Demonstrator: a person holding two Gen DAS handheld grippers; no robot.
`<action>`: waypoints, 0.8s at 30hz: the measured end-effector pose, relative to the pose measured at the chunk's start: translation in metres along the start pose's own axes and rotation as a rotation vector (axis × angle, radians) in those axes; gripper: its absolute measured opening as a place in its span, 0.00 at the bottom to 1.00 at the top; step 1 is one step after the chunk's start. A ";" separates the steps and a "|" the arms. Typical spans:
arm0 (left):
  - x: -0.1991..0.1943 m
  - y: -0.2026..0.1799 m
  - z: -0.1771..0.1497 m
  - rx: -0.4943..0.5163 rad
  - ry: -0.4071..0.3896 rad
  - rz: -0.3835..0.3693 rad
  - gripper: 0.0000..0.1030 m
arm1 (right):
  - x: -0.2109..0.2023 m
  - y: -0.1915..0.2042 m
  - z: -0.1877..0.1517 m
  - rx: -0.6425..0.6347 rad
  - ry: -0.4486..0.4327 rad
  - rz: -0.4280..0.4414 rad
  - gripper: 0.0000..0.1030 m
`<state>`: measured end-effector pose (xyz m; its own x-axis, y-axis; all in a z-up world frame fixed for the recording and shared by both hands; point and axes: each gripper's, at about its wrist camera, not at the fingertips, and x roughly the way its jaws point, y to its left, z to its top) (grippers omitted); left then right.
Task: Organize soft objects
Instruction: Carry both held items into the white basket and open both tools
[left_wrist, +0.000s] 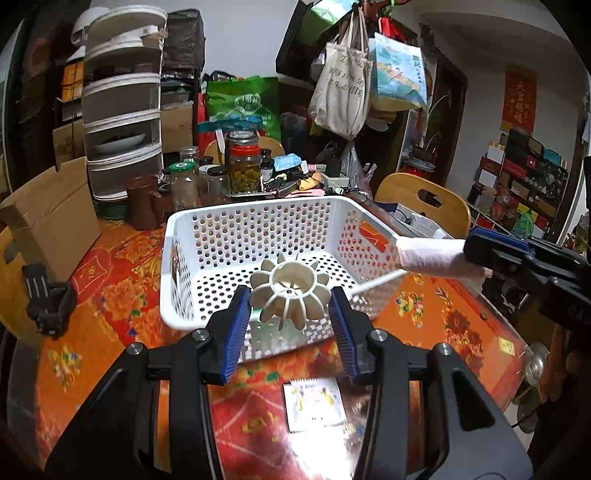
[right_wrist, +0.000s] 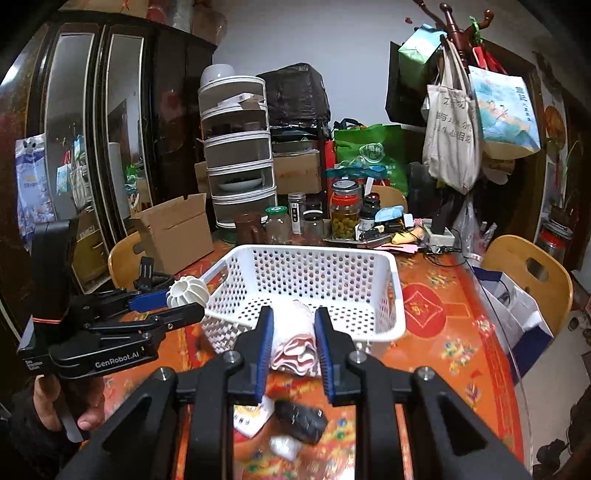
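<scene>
Rolled cloth (right_wrist: 295, 341), white with pink stripes at its folded end, is clamped between the blue ribbed pads of the right gripper (right_wrist: 293, 350), held in the air just short of the white basket's (right_wrist: 391, 295) near rim. In the left wrist view that roll pokes in from 3 o'clock, its tip over the basket's right-hand wall. The left gripper (left_wrist: 291, 314) is clenched on a ribbed ball (left_wrist: 290, 291), an off-white, openwork thing with curved fins round a hollow ring; it hangs over the basket's near edge at about 6 o'clock of the basket.

What I'd worry about: the cloth is gripped near one end, so I reckon the free end could sag or unroll and snag on the rim as it goes over. The ball looks springy and its fins are thin, so the pads may only have hold of a couple of ribs; a tilt could let it pop out and roll off across the glossy orange-and-red tablecloth (left_wrist: 436, 317). Both tools are heading for one basket, so they might knock together.

The basket is hard plastic, perforated all over with round holes. Still on the table at 6 o'clock lie a dark bundle (right_wrist: 301, 421), a small white wad (right_wrist: 284, 445) and a flat printed packet (left_wrist: 316, 406).
</scene>
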<state>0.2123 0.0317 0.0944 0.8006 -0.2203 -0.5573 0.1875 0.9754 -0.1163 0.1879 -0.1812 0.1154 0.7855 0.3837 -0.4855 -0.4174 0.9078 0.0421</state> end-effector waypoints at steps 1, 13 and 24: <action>0.008 0.003 0.008 -0.007 0.016 -0.001 0.40 | 0.010 -0.003 0.007 -0.001 0.013 -0.006 0.20; 0.124 0.044 0.054 -0.112 0.284 0.060 0.40 | 0.132 -0.034 0.033 0.066 0.242 -0.011 0.20; 0.162 0.053 0.053 -0.134 0.358 0.091 0.40 | 0.169 -0.038 0.033 0.071 0.305 -0.016 0.20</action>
<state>0.3819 0.0474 0.0413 0.5569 -0.1380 -0.8190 0.0301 0.9888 -0.1461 0.3513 -0.1451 0.0603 0.6141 0.3105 -0.7255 -0.3646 0.9270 0.0881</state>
